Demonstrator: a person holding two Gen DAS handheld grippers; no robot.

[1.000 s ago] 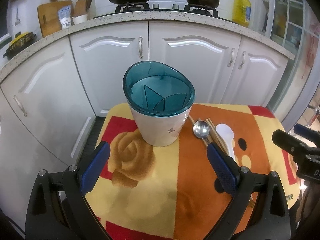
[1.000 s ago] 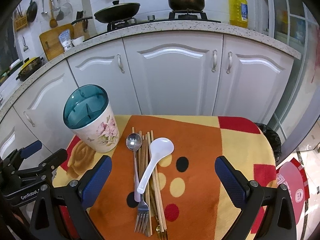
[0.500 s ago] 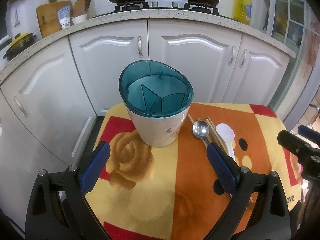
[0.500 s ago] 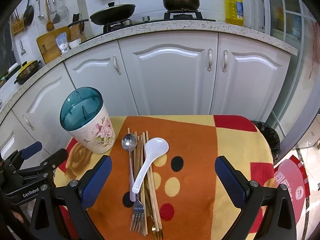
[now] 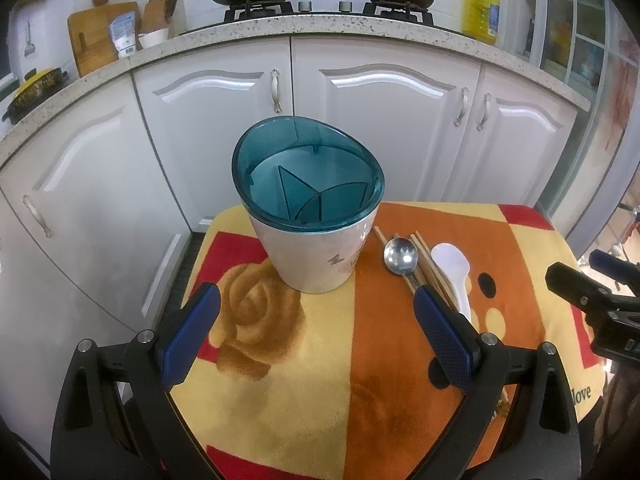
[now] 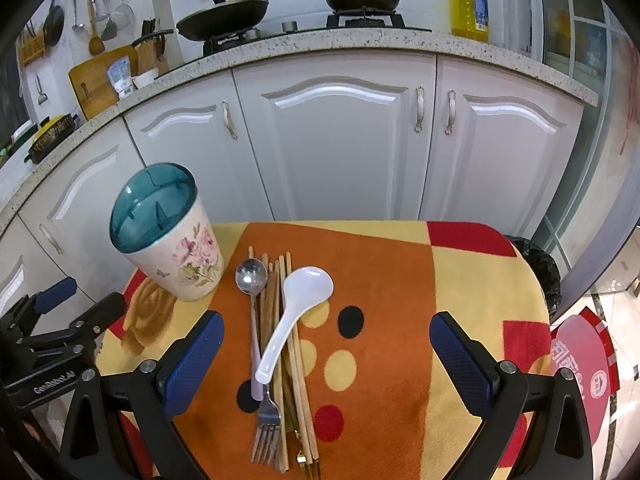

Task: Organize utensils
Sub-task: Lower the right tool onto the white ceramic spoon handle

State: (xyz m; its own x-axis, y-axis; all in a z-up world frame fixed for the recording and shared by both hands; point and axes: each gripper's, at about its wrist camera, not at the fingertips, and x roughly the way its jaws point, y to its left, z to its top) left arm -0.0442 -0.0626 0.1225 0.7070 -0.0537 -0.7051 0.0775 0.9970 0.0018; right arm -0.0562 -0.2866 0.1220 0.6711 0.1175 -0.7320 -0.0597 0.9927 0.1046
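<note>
Nothing has been picked up yet, so this looks like the very start of the job. The left gripper (image 5: pixel 316 312) is wide open and holds nothing. The right gripper (image 6: pixel 326 334) is wide open too, and also empty.

The holder (image 6: pixel 170 240) is a white cup with pink flowers and a blue-green top. It stands upright at the left of the right wrist picture, and in the middle of the left wrist picture. Thin walls split its inside into parts, and it looks empty.

The utensils lie in a bunch just right of the holder, on a bench (image 6: pixel 400 280) under a bright orange, yellow and red cloth. There is a metal spoon (image 6: pixel 252 280), a white spoon (image 6: pixel 298 308), a fork (image 6: pixel 266 432) and some chopsticks (image 6: pixel 294 352). All lie flat, with their long sides running from the top of the picture down to the bottom. Both spoon bowls point up the frame, toward the white cupboards. The fork points the other way, with its prongs toward the bottom edge. The white spoon leans a little, resting on top of the chopsticks with its handle end touching the metal spoon's handle.

I think the next move is for the right gripper to go down over one piece, likely the white spoon since it is on top. Its fingers should close across the thin handle, not along it. Then the piece must be tipped upright and dropped into the holder.
</note>
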